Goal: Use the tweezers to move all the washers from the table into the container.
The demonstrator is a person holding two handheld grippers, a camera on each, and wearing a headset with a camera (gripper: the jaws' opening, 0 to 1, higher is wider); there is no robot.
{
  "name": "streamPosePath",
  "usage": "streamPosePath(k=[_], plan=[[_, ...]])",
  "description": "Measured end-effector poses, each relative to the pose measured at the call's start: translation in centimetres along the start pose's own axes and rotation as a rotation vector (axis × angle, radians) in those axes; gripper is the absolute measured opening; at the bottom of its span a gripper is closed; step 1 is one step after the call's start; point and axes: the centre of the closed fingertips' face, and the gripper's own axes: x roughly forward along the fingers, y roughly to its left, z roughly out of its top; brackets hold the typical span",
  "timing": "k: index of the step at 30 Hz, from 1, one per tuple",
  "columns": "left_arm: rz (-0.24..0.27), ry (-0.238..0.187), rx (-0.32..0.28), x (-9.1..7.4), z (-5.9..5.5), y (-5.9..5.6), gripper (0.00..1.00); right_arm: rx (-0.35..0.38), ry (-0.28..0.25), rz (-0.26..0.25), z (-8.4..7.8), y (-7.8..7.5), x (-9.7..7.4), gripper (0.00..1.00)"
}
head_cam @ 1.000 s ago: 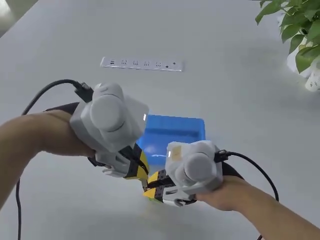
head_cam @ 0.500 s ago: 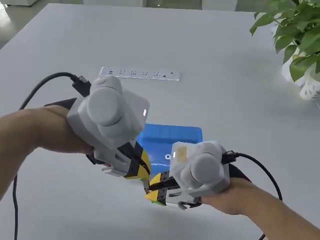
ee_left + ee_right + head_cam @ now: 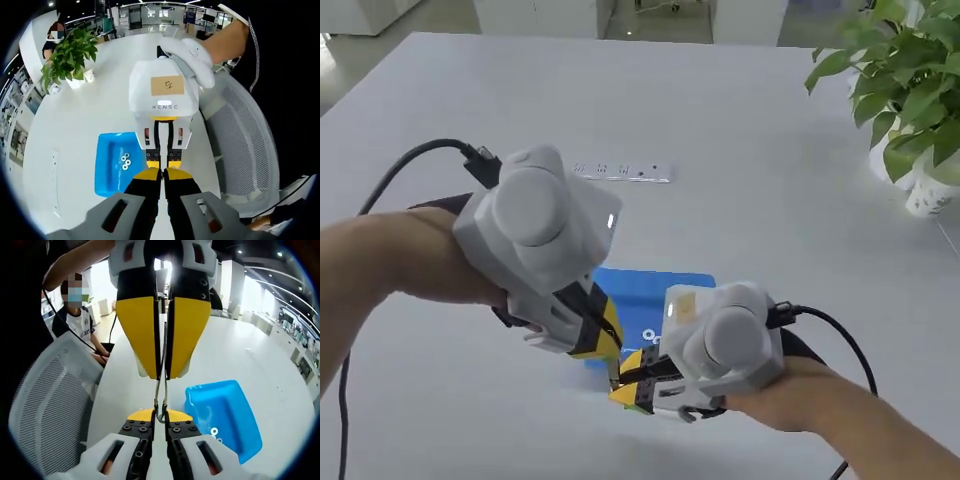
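White table (image 3: 770,120), seen from the head view and both gripper views. A white power strip (image 3: 620,172) lies toward the far side. A leafy plant (image 3: 905,85) in a white pot (image 3: 925,195) stands at the far right corner. A white mesh chair (image 3: 47,400) stands beside the table edge, and a seated person (image 3: 80,322) is behind it.

The blue container (image 3: 655,290), a shallow tray, sits on the table just beyond the two grippers. In the head view their bodies cover its near edge. A small cluster of washers (image 3: 125,161) lies on its floor, also visible in the right gripper view (image 3: 215,432).

The left gripper (image 3: 610,345) and right gripper (image 3: 626,386) point at each other, tip to tip, above the table just in front of the tray.

The tweezers (image 3: 163,350) run in a line between them. Their legs pass up between the yellow pads (image 3: 142,335) of the left gripper, whose jaws are closed to a thin slit and pinch them. Their rounded end sits between the yellow tips of the right gripper, whose jaws are likewise drawn narrow around it. The tweezer points are hidden inside the left gripper's jaws.
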Motion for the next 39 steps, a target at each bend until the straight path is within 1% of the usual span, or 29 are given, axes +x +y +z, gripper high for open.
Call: streamPosePath(k=[8, 16, 19, 27, 39], plan=[[0.014, -0.004, 0.015, -0.5, 0.8, 1.5, 0.06, 0.003, -0.015, -0.024, 0.5, -1.4, -0.7, 0.09], [0.019, -0.006, 0.029, -0.7, 1.2, 2.8, 0.06, -0.003, -0.014, -0.048, 0.6, -3.1, -1.1, 0.09], [0.022, -0.008, 0.032, -0.7, 1.2, 3.5, 0.06, -0.003, -0.013, -0.055, 0.6, -3.7, -1.2, 0.09], [0.033, -0.002, 0.025, -0.4, 0.8, 5.1, 0.06, 0.004, -0.010, -0.068, 0.1, -5.3, -0.9, 0.09], [0.038, 0.000, 0.006, 0.8, 0.0, 6.7, 0.06, 0.016, 0.008, -0.069, -1.0, -7.0, -0.1, 0.09]])
